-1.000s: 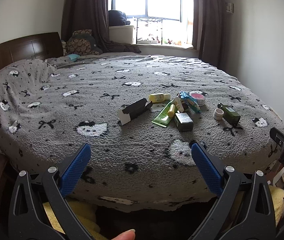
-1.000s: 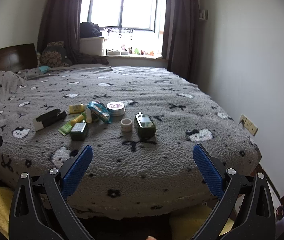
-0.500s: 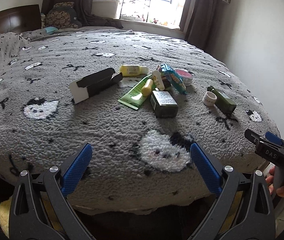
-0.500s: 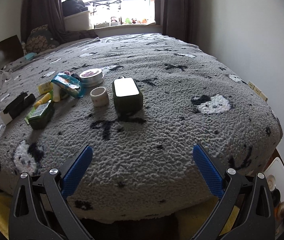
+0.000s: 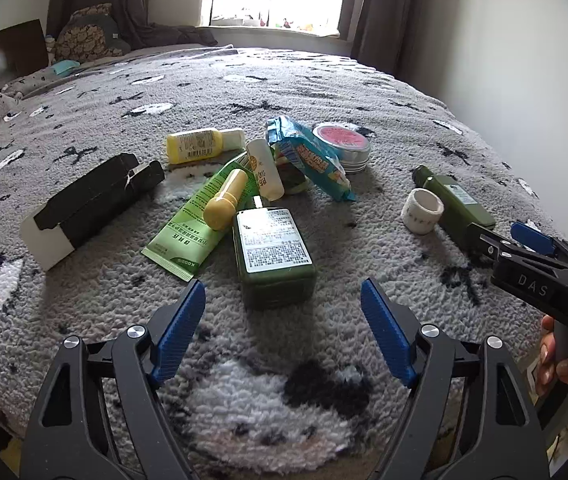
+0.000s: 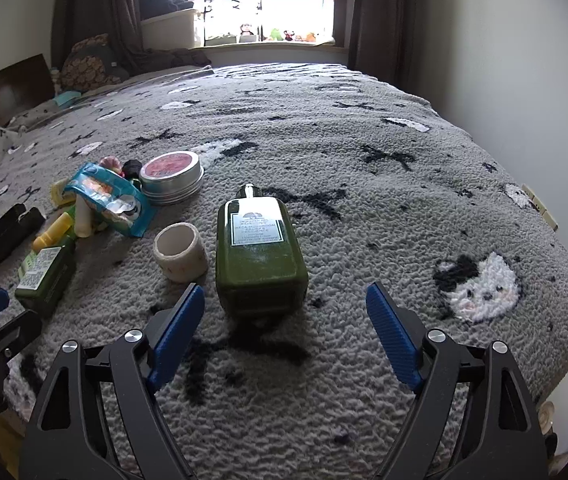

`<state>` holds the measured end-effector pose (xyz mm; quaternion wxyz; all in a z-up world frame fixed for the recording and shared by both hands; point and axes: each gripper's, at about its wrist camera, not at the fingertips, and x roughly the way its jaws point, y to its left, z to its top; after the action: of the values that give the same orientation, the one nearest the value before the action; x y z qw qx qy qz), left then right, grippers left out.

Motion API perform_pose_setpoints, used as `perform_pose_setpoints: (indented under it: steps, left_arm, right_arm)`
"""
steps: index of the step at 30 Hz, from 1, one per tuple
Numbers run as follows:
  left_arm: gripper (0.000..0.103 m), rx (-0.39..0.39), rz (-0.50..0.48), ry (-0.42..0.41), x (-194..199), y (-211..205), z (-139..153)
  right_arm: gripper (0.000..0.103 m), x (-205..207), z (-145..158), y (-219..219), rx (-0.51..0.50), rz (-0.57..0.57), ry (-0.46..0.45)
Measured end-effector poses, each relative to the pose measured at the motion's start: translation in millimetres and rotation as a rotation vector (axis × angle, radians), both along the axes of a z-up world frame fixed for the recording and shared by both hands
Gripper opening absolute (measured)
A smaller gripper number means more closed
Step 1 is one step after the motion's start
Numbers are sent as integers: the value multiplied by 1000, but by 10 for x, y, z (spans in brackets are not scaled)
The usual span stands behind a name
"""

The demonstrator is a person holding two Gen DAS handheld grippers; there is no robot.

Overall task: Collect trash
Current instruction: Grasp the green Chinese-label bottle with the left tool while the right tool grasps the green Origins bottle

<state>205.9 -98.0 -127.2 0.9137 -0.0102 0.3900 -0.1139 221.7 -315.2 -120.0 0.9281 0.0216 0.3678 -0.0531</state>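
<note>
Trash lies in a loose cluster on the grey fleece bed, and both tools hang over its near edge with their blue pads spread wide and nothing between them. Left tool faces a dark green flat bottle lying label up just ahead of its pads and roughly centred between them, not touching either. Against that bottle's far end rest a small yellow bottle and a light green tube; a black and white box lies off to the left, apart from the heap. Farther back sit a yellow lotion bottle, a white tube, a blue snack wrapper and a round tin with a pink lid. Right tool points at a second green bottle, which lies flat just ahead and nearer the left pad than the right. Just beside that bottle's left side stands a white tape roll, close to the left pad's tip
</note>
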Motion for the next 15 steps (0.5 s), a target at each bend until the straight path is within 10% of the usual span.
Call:
perform_pose_setpoints:
  steps: [10,15]
  left_arm:
    - [51,17,12,96,422,-55,-151]
    - [42,38,8,121,507,-59,-157]
  right_arm:
    - [72,436,-122,60,9,2,85]
    - [52,514,-182,79,20,21,102]
